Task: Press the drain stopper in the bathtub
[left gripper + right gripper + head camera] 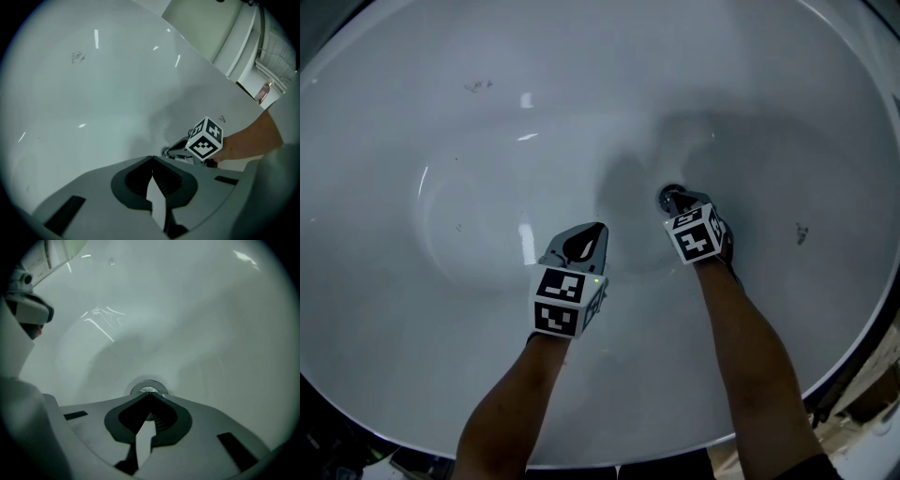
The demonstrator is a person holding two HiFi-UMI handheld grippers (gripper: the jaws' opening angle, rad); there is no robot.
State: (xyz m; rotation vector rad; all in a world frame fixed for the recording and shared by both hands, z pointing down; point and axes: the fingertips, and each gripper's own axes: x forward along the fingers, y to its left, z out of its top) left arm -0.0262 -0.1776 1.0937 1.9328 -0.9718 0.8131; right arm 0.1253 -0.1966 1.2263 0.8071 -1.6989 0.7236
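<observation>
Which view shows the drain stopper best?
The right gripper view: the drain stopper sits centred, its chrome ring clear just beyond the shut right hand-held gripper. The head view shows only its edge behind that gripper; the left gripper view, a sliver.

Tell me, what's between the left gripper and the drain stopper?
Nothing, only bare white tub. The head view shows that empty stretch between the left gripper and the drain stopper.
</observation>
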